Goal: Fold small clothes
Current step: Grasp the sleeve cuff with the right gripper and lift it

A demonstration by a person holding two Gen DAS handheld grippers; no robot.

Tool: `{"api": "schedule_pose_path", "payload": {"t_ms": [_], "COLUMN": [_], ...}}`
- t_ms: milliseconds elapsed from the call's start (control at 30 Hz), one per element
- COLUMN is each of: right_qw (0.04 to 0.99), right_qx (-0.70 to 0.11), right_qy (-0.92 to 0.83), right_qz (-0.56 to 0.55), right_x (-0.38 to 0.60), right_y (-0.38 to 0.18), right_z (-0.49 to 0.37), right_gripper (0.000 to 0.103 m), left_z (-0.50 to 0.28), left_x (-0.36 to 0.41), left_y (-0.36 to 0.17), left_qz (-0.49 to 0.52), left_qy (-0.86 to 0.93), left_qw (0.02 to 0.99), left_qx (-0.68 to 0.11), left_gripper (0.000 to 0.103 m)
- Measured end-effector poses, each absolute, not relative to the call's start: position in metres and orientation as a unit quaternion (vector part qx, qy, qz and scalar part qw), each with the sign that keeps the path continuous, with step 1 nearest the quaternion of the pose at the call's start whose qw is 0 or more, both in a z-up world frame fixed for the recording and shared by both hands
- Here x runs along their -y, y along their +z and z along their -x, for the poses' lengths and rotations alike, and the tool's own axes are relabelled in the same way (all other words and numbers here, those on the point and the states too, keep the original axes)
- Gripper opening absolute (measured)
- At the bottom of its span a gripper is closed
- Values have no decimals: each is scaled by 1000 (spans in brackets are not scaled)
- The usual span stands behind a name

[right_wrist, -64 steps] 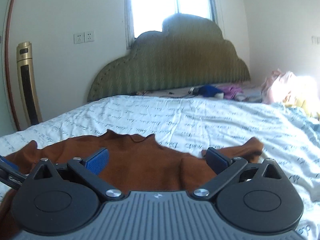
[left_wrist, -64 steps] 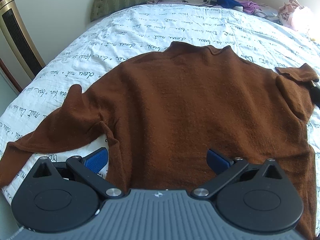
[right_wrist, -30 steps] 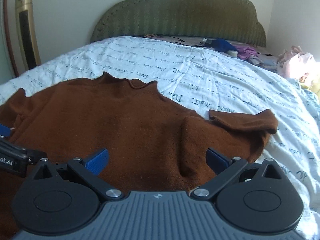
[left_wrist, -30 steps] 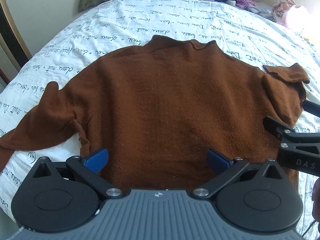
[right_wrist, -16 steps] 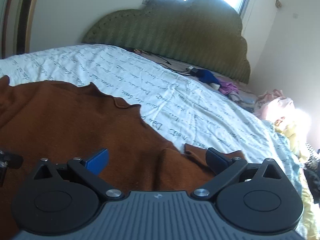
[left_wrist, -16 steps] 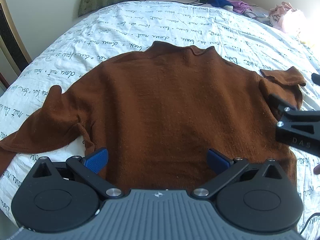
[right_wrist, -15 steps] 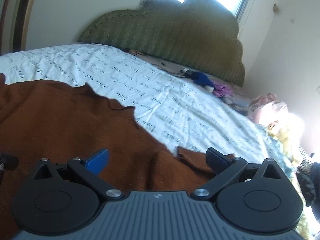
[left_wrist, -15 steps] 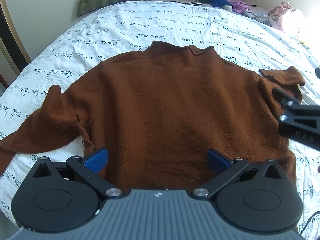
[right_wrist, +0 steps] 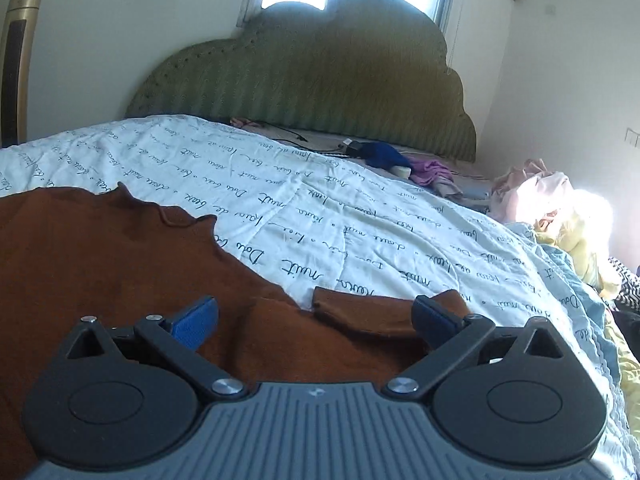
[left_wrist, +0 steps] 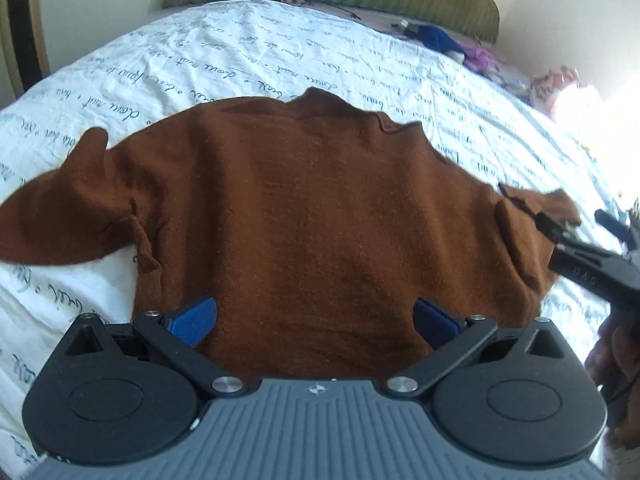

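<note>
- Bed (left_wrist: 248,52): white cover printed with dark script; serves as the folding surface. Green padded headboard (right_wrist: 320,80) at the far end. Loose garments, blue, purple and pink (right_wrist: 536,184), lie near the headboard and along the far right edge, well apart from the work.
- Brown sweater (left_wrist: 320,208): spread flat, collar toward the headboard, hem nearest the cameras. Judged to be laid out this way so both sides can be reached from the foot of the bed. No fold in the body yet; task judged at its start.
- Left sleeve (left_wrist: 68,200): stretched out sideways over the cover, some bunching at the armpit.
- Right sleeve (right_wrist: 372,312): doubled back on itself, cuff resting at the sweater's right edge; it likely needs straightening or bringing in first.
- Left gripper (left_wrist: 312,316): jaws spread wide, holding nothing. Hovers over the hem, blue pads either side of the lower body. Contact with the cloth cannot be told.
- Right gripper (right_wrist: 316,316): jaws equally wide, empty. Sits low, with the folded sleeve lying between its pads, judged as lining up to pinch the cuff. From the left wrist view, its fingers point at that sleeve, with the hand behind.
</note>
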State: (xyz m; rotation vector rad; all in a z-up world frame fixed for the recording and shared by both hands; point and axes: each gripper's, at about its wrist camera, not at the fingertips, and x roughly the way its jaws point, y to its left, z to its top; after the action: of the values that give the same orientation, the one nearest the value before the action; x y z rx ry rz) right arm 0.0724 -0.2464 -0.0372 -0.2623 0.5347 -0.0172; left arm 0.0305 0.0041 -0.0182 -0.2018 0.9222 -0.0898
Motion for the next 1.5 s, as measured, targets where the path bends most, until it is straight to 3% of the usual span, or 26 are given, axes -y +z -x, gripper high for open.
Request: {"api": "schedule_pose_path", "payload": {"t_ms": [100, 267, 367, 567, 633, 700, 767, 800, 867, 1100, 1500], "right_qw": [949, 937, 933, 911, 908, 902, 898, 899, 901, 931, 943], "right_qx": [-282, -290, -306, -333, -346, -348, -358, -369, -372, -357, -297], "right_qy": [4, -11, 11, 13, 34, 39, 60, 69, 66, 34, -128], "right_qz": [144, 193, 192, 242, 235, 251, 249, 227, 213, 59, -80], "right_x": [254, 263, 271, 274, 277, 275, 273, 275, 278, 345, 526], "right_y": [-43, -54, -61, -83, -87, -93, -95, -94, -91, -59, 10], "right_z": [-91, -125, -141, -160, -162, -163, -166, -169, -170, -159, -83], "right_gripper": [103, 103, 99, 70, 56, 52, 34, 17, 9, 4, 4], "left_z": [-34, -29, -33, -39, -40, -42, -44, -44, -45, -44, -40], "left_x": [-7, 11, 12, 5, 0, -5, -10, -12, -13, -18, -8], "left_y": [-19, -12, -16, -24, -25, -27, -29, -29, -29, -29, -25], "left_qz": [122, 34, 37, 43, 48, 56, 67, 70, 72, 91, 92], "left_qy": [-82, -70, -82, -66, -59, -52, -49, -49, -48, -53, -71], "left_qw": [878, 898, 890, 881, 881, 878, 874, 872, 871, 866, 862], "left_qx": [-455, -433, -447, -466, -467, -472, -479, -481, -483, -489, -493], "left_gripper": [103, 103, 103, 103, 103, 103, 103, 103, 103, 103, 103]}}
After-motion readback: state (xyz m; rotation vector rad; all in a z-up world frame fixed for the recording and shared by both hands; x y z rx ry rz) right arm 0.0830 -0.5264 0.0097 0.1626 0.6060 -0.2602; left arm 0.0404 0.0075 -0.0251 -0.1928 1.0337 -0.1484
